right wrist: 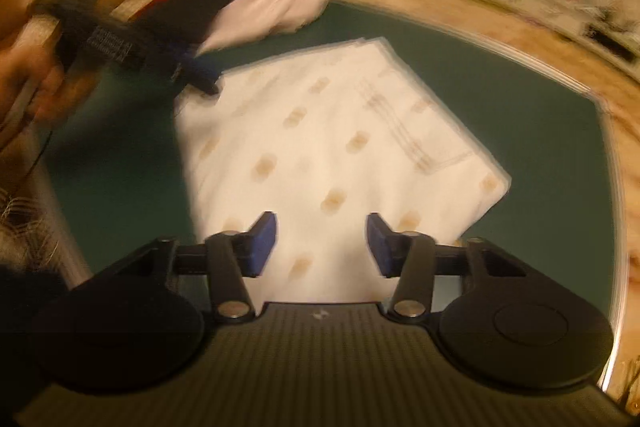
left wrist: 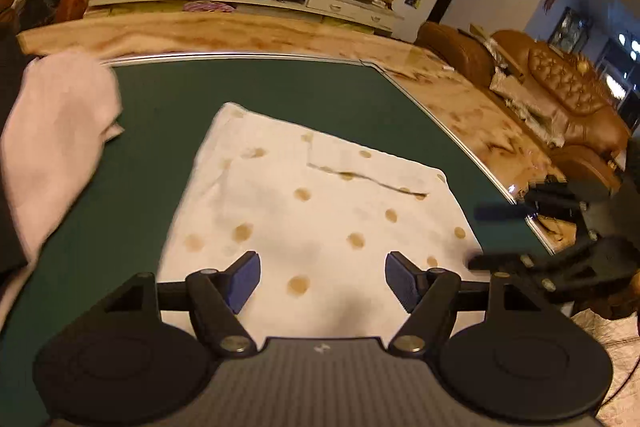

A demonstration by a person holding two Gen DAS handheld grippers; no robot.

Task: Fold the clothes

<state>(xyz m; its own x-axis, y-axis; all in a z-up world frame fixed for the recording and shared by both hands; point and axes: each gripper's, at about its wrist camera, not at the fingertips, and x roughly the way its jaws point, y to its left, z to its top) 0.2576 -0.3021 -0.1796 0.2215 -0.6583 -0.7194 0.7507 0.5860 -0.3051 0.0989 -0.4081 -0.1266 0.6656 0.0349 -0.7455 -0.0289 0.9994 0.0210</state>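
Hovering open and empty above the folded white dotted garment lying flat on the green table, the left tongs and right tongs could snag its near edge and undo the fold.

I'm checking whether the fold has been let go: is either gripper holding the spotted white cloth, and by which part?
Nothing is held. The left gripper and right gripper both stand open above the folded cloth, pads clear of it.
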